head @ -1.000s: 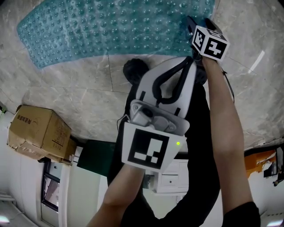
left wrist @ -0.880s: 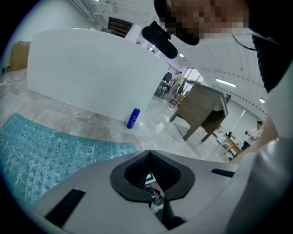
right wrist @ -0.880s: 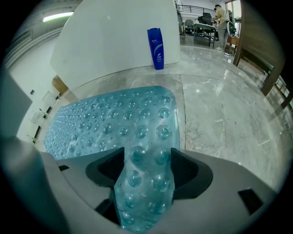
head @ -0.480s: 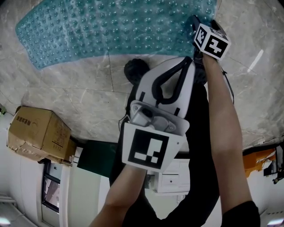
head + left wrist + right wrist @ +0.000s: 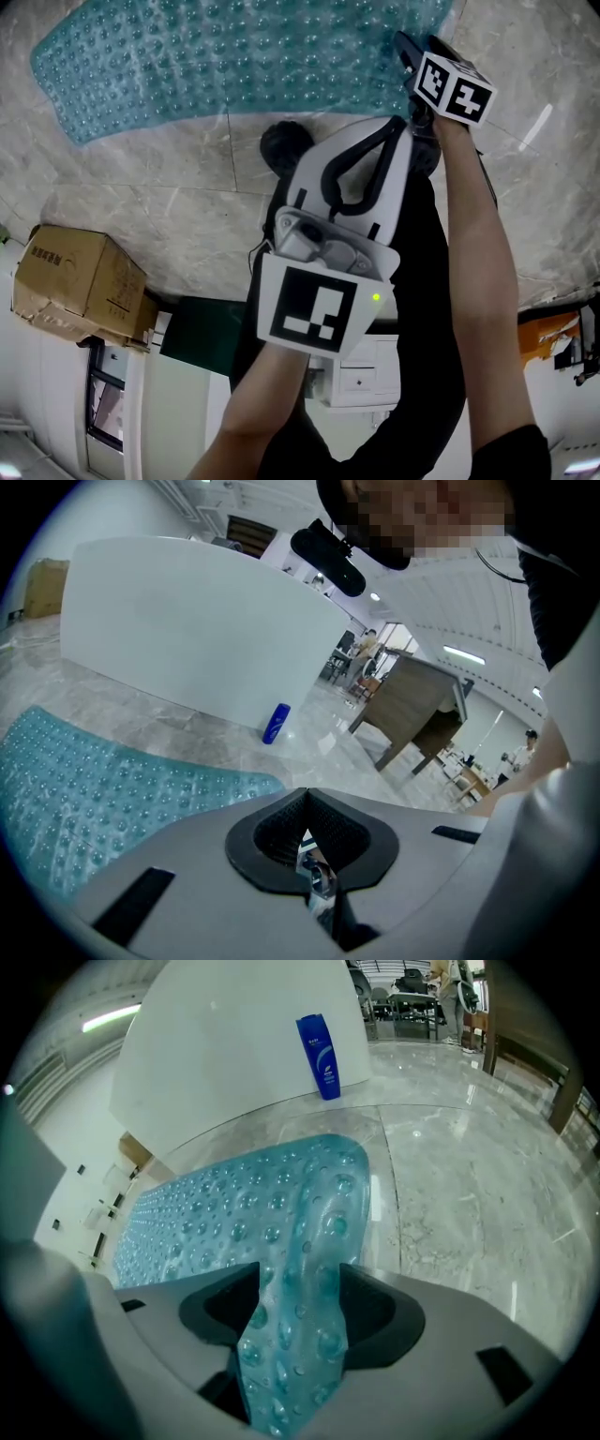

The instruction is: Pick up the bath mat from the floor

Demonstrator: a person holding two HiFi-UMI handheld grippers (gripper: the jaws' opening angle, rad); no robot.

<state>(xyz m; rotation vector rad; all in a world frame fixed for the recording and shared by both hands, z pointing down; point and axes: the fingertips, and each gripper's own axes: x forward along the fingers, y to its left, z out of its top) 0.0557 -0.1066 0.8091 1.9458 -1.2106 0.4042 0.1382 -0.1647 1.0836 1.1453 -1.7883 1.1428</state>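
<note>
One end of the bath mat (image 5: 225, 66) sits in your right tool (image 5: 298, 1321). Its jaws are clenched on a bunched fold of the teal, bubbled sheet, and the fold rises between them off the floor (image 5: 141, 206). From that tool the mat's long axis runs forward and to the left. Nearly all of that length lies flat on the marble, and only the pinched part looks raised.

Your left tool (image 5: 307, 855) is pressed shut with nothing in it. You hold it back nearer your body, with the mat ahead of it and to its left. So the right tool is the one on the mat, and the mat's far end lies farthest from both tools.

A lift from the right tool alone would likely peel the mat up along its length, with the far end leaving the floor last. Whether the fold is a corner or the whole short edge, I can't quite tell from these views.
</note>
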